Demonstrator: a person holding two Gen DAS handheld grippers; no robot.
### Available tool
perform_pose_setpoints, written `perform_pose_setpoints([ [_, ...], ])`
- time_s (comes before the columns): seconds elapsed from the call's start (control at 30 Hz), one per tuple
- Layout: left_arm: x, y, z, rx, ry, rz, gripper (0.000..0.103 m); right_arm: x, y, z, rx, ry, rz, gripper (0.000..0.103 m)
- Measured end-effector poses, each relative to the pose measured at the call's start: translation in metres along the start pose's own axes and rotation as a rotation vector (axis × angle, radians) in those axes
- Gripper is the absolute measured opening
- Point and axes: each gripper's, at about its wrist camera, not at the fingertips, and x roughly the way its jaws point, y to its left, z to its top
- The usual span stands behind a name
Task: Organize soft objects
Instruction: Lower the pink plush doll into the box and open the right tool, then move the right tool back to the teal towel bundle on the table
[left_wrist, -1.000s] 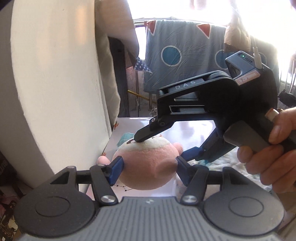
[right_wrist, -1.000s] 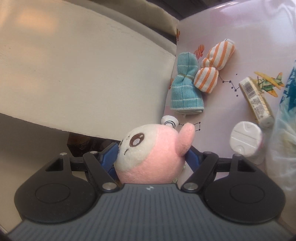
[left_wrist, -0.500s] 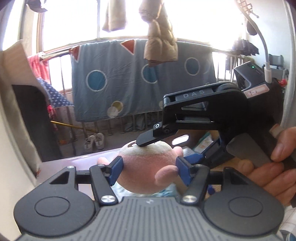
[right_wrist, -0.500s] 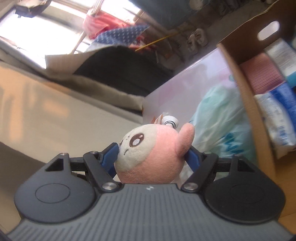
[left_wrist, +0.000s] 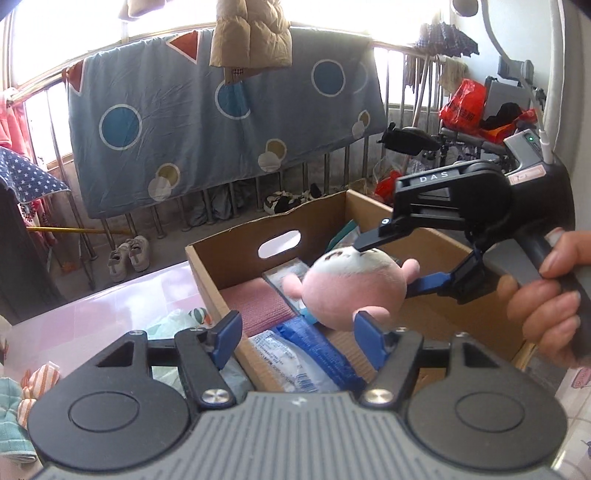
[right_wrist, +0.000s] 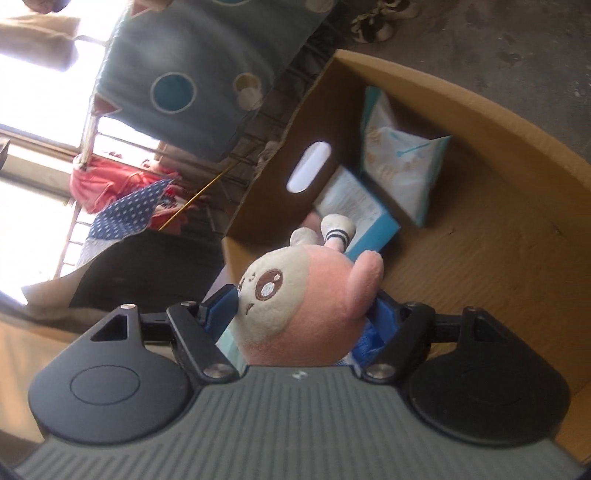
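Note:
A round pink and cream plush toy (left_wrist: 354, 291) hangs over the open cardboard box (left_wrist: 221, 240), held up by my right gripper (left_wrist: 384, 266). In the right wrist view the plush (right_wrist: 295, 295) fills the gap of my right gripper (right_wrist: 304, 306); its blue pads press on both sides and the jaws are closing. My left gripper (left_wrist: 297, 328) sits just in front of the box's near wall. Its jaws are opening and nothing is between them. The plush's foot is close to its right finger.
The cardboard box (right_wrist: 517, 122) holds a pink folded cloth (left_wrist: 255, 302), blue packets (left_wrist: 306, 354) and a tissue pack (right_wrist: 399, 162). An orange-striped cloth (left_wrist: 40, 376), a teal cloth (left_wrist: 11, 417) and a plastic bag (left_wrist: 173, 321) lie on the pink table (left_wrist: 92, 321). A hand (left_wrist: 546, 302) grips the right tool.
The left gripper has let go of the plush, which both grippers held before. The right gripper carried it to the right, from beside the white wall to above the box.

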Motion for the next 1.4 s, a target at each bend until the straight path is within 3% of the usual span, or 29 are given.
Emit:
perform_pose_setpoints([
  [0.07,-0.003,0.008,-0.007,-0.002,0.012,0.026,0.068,0.016,-0.015,0.009,0.06,0.003,-0.008,0.065],
  [0.23,-0.005,0.036,-0.008,-0.005,0.018,0.079,0.068,0.048,-0.029,0.018,0.053,-0.011,-0.112,0.065],
  [0.47,-0.019,0.052,-0.014,-0.031,0.017,0.092,0.068,0.045,-0.028,0.019,0.011,-0.049,-0.23,0.066],
  [0.77,-0.041,0.068,-0.028,-0.061,0.011,0.119,0.068,0.035,-0.022,0.014,-0.06,-0.048,-0.26,0.071],
  [0.93,-0.052,0.082,-0.041,-0.087,0.027,0.151,0.068,0.045,-0.022,0.007,-0.056,0.007,-0.271,0.071],
  [1.1,-0.068,0.102,-0.06,-0.132,0.04,0.194,0.07,0.031,-0.008,0.005,-0.143,-0.059,-0.328,0.083],
  [1.4,-0.095,0.147,-0.095,-0.235,0.059,0.31,0.07,0.009,0.031,-0.011,-0.255,-0.089,-0.308,0.086],
])
